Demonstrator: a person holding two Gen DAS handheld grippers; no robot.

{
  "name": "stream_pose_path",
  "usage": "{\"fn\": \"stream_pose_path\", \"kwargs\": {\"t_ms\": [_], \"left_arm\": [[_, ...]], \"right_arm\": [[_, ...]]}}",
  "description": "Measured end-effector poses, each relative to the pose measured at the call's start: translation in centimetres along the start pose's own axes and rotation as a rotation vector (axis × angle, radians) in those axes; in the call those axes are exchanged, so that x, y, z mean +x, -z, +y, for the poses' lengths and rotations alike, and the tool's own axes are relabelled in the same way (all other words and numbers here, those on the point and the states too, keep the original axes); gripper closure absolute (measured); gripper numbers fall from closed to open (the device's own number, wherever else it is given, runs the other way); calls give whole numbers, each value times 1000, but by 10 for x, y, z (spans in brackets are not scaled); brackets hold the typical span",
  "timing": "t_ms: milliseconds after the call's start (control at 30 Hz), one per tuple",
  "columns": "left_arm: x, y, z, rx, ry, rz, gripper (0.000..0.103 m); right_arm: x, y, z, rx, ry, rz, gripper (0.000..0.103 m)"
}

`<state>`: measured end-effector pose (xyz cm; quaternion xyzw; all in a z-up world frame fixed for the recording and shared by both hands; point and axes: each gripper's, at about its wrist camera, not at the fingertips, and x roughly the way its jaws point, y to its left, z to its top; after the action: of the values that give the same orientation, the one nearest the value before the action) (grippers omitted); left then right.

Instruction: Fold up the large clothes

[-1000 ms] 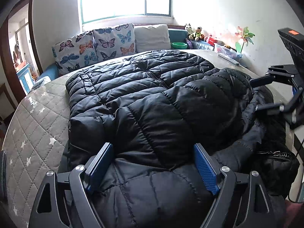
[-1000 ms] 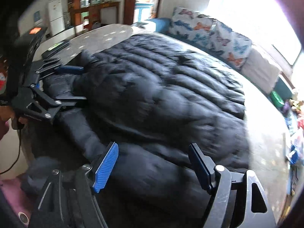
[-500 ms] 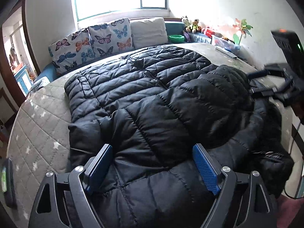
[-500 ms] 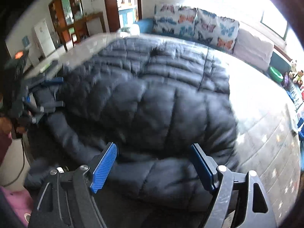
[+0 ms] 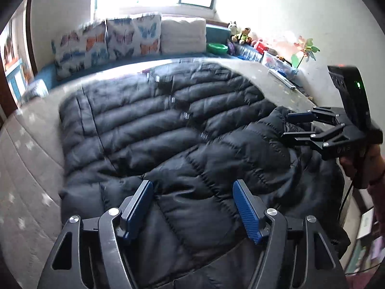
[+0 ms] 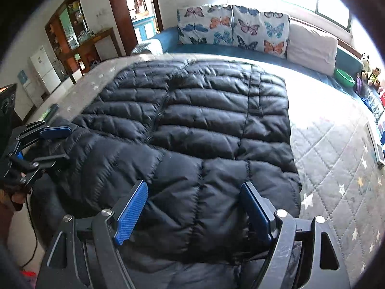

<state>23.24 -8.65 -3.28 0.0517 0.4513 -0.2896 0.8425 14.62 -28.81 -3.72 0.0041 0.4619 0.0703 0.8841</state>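
1. The black puffy jacket [image 6: 192,125] lies spread on the quilted bed [image 6: 336,159]. Its long way runs from the near edge, where the person stands, up toward the butterfly pillows [image 6: 231,29].
2. The near part of the jacket looks already folded over onto the rest, so there is a thick hump close to both tools.
3. The left gripper [image 5: 192,207] hangs right over the near edge of that hump, pointing along the jacket. Its blue fingers [image 5: 245,207] are spread wide with nothing between them (the cloth is below, and it is hard to tell if they touch it).
4. The right gripper [image 6: 195,212] hangs over the near right corner, close to the jacket's right side edge. Its fingers [image 6: 131,207] are spread wide too, and hold nothing.
5. Both tools are about as near to the jacket as each other, one at each side of the fold.
6. The next move is probably to grab the folded edge at both sides and fold again toward the pillows.
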Motion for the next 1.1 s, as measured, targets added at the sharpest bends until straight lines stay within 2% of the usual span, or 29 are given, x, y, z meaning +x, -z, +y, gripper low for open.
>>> {"fn": "stream_pose_path", "kwargs": {"t_ms": [100, 200, 333, 467, 633, 767, 900, 967, 1100], "left_arm": [[9, 6, -4, 33, -44, 8, 28], [13, 12, -11, 79, -95, 16, 28], [16, 15, -13, 74, -110, 19, 27], [18, 14, -19, 93, -157, 29, 26], [-18, 19, -24, 78, -140, 18, 26], [-75, 50, -40, 205, -161, -41, 26], [-112, 94, -58, 321, -160, -40, 26], [-122, 120, -72, 395, -154, -24, 23], [-126, 177, -109, 616, -154, -5, 23]], "right_arm": [[14, 12, 1, -25, 17, 14, 15], [15, 15, 12, -83, 70, 20, 15], [14, 18, 14, -107, 94, 16, 14], [17, 18, 18, -119, 125, 24, 13], [-8, 20, 27, -128, 194, -11, 13], [-54, 36, 36, -184, 189, -61, 13], [-97, 66, 45, -252, 180, -94, 13], [-109, 79, 49, -268, 167, -93, 13], [-120, 118, 58, -312, 136, -58, 13]]}}
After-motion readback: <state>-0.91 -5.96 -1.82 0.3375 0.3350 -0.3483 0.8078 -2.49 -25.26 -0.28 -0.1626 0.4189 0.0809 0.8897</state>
